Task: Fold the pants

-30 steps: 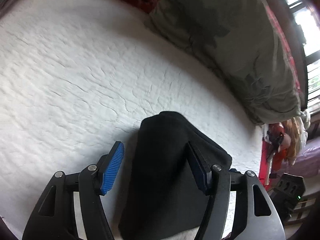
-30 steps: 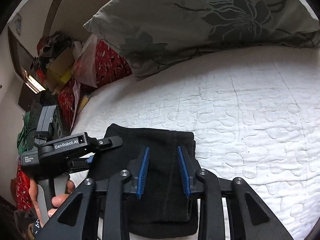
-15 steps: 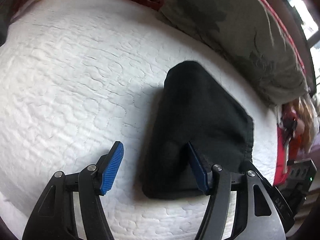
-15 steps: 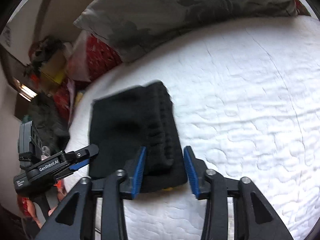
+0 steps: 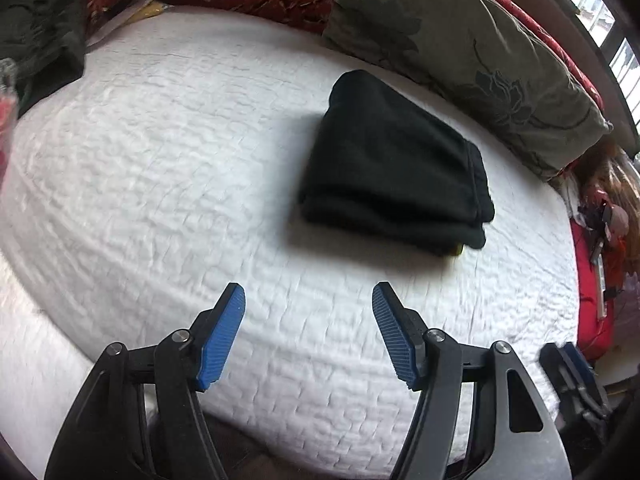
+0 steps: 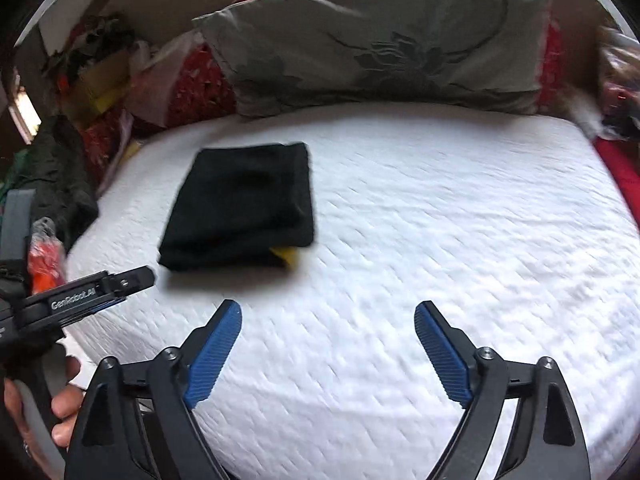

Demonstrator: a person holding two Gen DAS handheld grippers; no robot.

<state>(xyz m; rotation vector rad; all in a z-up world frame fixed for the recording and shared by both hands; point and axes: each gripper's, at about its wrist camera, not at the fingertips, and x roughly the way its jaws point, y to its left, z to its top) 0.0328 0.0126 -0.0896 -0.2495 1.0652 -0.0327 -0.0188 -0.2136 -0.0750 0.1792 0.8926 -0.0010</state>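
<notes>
Both my claws have pulled back from the pants (image 5: 394,168) since a moment ago, leaving them folded on the bed (image 5: 168,168). My left claw (image 5: 308,330) hangs with fingers apart and empty; the pants lie toward one o'clock of it. My right claw (image 6: 328,350) is also spread wide, pants (image 6: 244,204) at eleven o'clock, below the pillow (image 6: 380,44).
</notes>
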